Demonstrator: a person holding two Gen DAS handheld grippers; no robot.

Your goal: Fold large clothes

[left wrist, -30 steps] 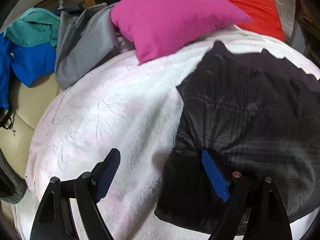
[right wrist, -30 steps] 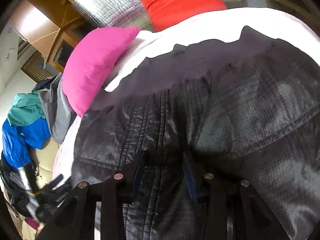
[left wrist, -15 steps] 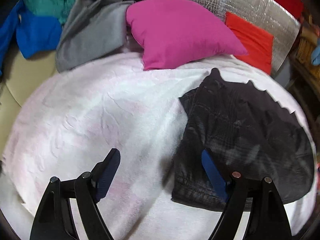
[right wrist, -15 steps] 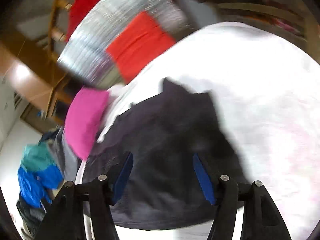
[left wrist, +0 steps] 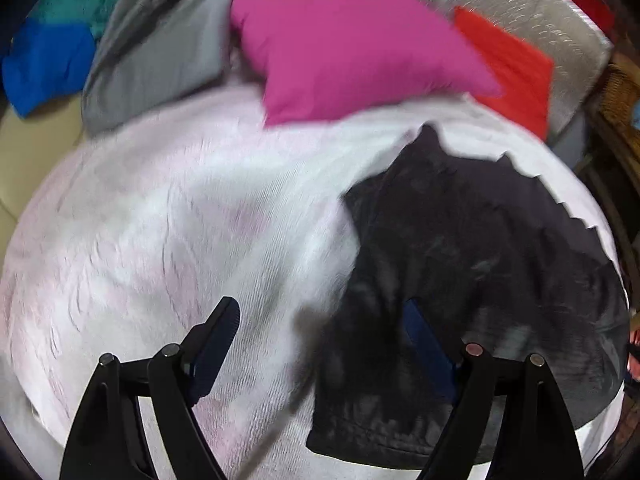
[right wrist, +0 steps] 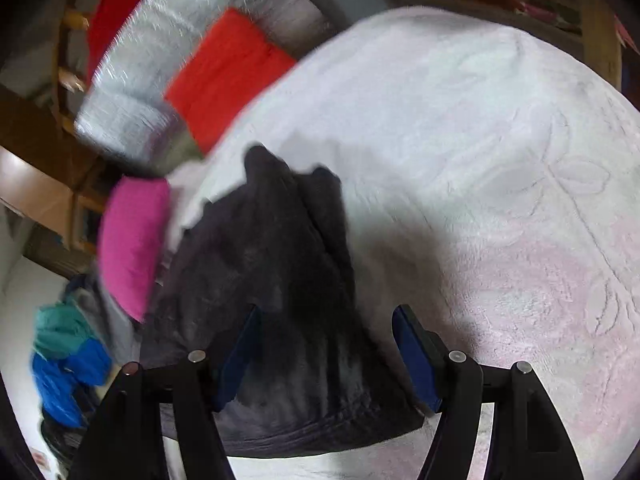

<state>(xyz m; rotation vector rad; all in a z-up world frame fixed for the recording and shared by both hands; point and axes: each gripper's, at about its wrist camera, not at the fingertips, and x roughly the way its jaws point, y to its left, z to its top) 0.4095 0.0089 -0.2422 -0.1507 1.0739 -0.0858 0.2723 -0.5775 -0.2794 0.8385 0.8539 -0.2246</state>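
On the bed, my side: white-pink blanket (left wrist: 168,240) runs bare from 8 to 12 o'clock in the left wrist view, plenty of free room there; far edge is crowded by the pink pillow (left wrist: 344,40), red cushion (left wrist: 516,72) and grey garment (left wrist: 156,48), with a silver padded panel (right wrist: 192,60) behind. Right wrist view has open blanket from 12 to 4 o'clock, embossed leaf pattern, plush pile. Black jacket (left wrist: 480,280) lies folded into a rough wedge, quilted grid texture, slight sheen, ribbed toothed edge toward 1 o'clock, hem seam nearest me. My left gripper (left wrist: 320,340) is spread wide, nothing clamped; its right finger hovers over the jacket's left edge, left finger over bare blanket. My right gripper (right wrist: 324,344) has jaws opening, pads clear of the fabric; jacket sits under and ahead of it, narrowing toward 11 o'clock.
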